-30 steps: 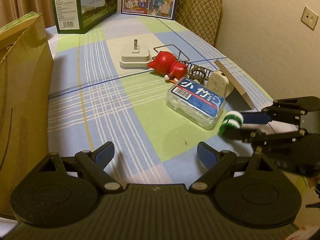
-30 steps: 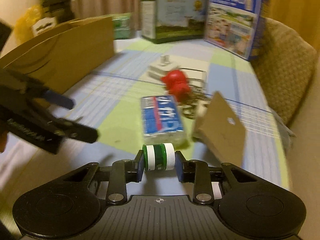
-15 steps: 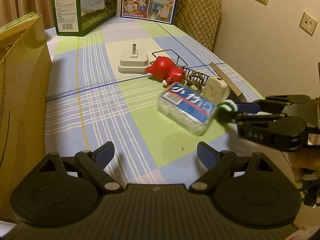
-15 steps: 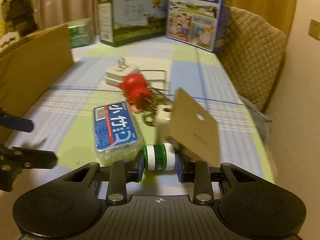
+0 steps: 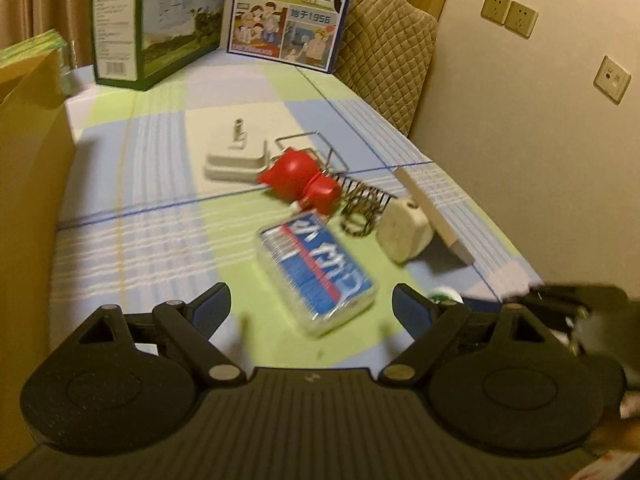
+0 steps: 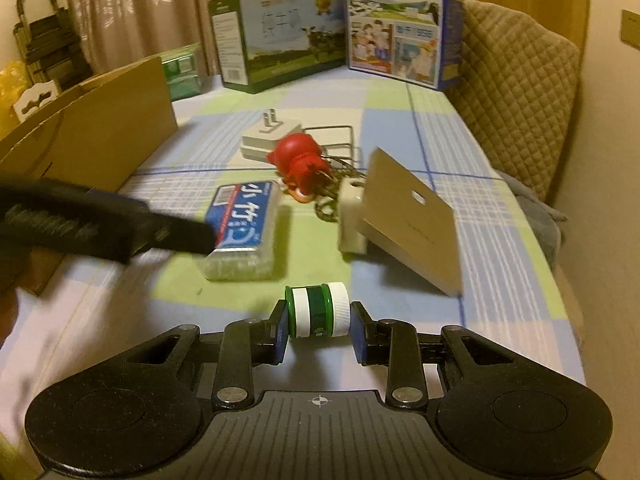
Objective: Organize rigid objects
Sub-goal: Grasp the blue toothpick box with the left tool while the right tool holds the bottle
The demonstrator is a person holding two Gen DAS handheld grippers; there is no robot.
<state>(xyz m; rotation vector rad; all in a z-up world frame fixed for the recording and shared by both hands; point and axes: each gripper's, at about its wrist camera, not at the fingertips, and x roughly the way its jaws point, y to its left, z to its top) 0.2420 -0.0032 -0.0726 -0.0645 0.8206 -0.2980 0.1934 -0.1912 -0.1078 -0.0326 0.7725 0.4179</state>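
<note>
My right gripper (image 6: 318, 312) is shut on a small green-and-white jar (image 6: 318, 310), held on its side above the checked tablecloth. From the left wrist the jar (image 5: 444, 294) peeks out behind my right-hand finger. My left gripper (image 5: 312, 304) hangs low over a clear box with a blue label (image 5: 316, 272). Its jaws are closing, with the box's near end in the gap and the pads clear of it. The right wrist shows that gripper (image 6: 100, 220) as a dark blur beside the box (image 6: 240, 224).
Behind the blue box lie a red toy (image 5: 300, 180), a white plug adapter (image 5: 236, 160), a wire rack (image 5: 312, 148), a white block (image 5: 404, 232) and a tilted cardboard sheet (image 6: 412, 220). An open cardboard box (image 5: 28, 200) stands left. Milk cartons (image 5: 292, 12) and a chair (image 5: 384, 52) line the back.
My left gripper has moved forward over the blue box, which now sits between its fingers. The right gripper with the jar has dropped to the lower right of the left wrist view.
</note>
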